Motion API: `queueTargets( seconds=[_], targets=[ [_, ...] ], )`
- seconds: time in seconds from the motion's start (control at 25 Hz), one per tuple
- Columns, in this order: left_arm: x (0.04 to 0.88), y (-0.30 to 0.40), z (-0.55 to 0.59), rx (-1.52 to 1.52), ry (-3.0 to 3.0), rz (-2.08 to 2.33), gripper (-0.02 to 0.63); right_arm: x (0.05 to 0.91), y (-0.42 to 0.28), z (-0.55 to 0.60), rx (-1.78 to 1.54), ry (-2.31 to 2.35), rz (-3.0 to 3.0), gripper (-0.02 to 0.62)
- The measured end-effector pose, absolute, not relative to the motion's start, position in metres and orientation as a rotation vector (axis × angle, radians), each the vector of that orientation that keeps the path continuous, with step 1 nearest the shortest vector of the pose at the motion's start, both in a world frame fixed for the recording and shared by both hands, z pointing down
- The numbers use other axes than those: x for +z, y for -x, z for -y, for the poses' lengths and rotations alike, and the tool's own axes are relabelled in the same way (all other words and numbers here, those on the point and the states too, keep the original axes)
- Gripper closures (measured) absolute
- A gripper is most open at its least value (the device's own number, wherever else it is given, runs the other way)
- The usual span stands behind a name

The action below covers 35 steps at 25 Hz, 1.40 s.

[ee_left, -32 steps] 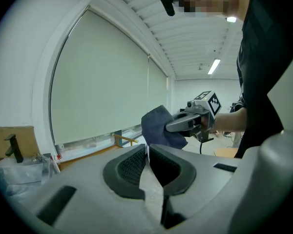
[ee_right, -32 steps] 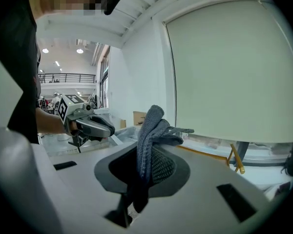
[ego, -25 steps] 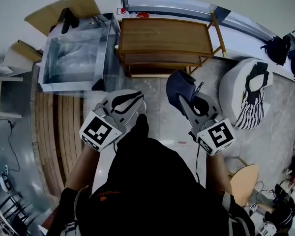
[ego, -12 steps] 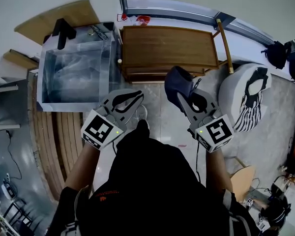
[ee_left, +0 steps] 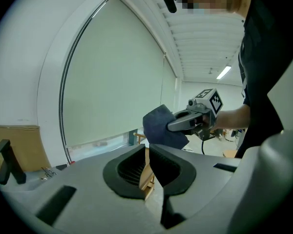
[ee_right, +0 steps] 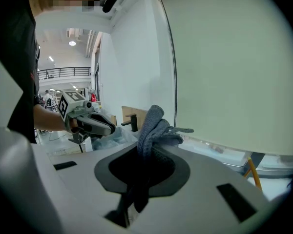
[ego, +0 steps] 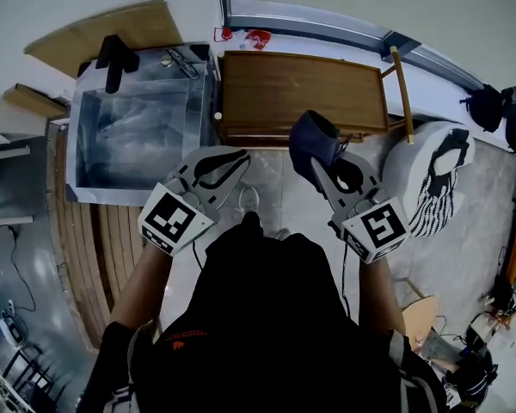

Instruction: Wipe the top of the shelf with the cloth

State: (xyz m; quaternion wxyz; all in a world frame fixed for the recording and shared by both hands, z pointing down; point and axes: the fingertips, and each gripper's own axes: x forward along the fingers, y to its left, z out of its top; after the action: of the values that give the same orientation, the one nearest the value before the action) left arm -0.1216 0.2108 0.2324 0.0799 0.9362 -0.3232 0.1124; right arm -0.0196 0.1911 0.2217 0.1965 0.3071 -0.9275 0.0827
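Note:
The wooden shelf (ego: 301,89) stands against the far wall, its top bare. My right gripper (ego: 322,169) is shut on a dark blue cloth (ego: 312,143), which bunches up past the jaws just in front of the shelf's near edge. In the right gripper view the cloth (ee_right: 154,126) rises out of the closed jaws of the right gripper (ee_right: 147,152). My left gripper (ego: 239,160) is held left of it, in front of the shelf's left end, shut with nothing in it. In the left gripper view the left gripper (ee_left: 146,150) points past the cloth (ee_left: 161,128).
A clear plastic bin (ego: 133,132) stands against the shelf's left side. A white round seat (ego: 413,157) with a striped cloth is to the right. Wooden slats (ego: 112,231) lie on the floor at left. Black bags (ego: 499,106) sit at the far right.
The shelf sits closer under both grippers than a second ago. The cloth has come up to the shelf's front edge. Both grippers keep their hold and spacing.

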Motion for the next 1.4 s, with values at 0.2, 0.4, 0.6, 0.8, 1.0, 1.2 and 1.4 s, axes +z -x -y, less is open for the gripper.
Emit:
queueTargets(
  seconds=[0.2, 0.4, 0.6, 0.8, 1.0, 1.2, 1.4],
  targets=[
    [0.236, 0.128, -0.199, 0.344, -2.791, 0.976, 0.568, 0.224, 0.023, -0.179, 0.233, -0.865, 2.602, 0.554],
    [0.239, 0.131, -0.185, 0.346, -2.782, 0.989, 0.568, 0.226, 0.023, -0.166, 0.228, -0.859, 2.602, 0.554],
    [0.242, 0.125, -0.167, 0.354, -2.771, 1.001, 0.568, 0.227, 0.017, -0.145, 0.226, -0.853, 2.612, 0.554],
    [0.246, 0.118, -0.145, 0.372, -2.741, 1.042, 0.568, 0.234, 0.009, -0.118, 0.244, -0.809, 2.623, 0.554],
    [0.249, 0.113, -0.113, 0.365, -2.678, 1.170, 0.568, 0.244, 0.001, -0.082, 0.267, -0.732, 2.655, 0.554],
    [0.251, 0.099, -0.080, 0.369, -2.577, 1.296, 0.569, 0.259, -0.019, -0.041, 0.306, -0.639, 2.661, 0.554],
    [0.255, 0.076, -0.050, 0.378, -2.491, 1.371, 0.569, 0.269, -0.041, -0.004, 0.328, -0.547, 2.669, 0.554]
  ],
)
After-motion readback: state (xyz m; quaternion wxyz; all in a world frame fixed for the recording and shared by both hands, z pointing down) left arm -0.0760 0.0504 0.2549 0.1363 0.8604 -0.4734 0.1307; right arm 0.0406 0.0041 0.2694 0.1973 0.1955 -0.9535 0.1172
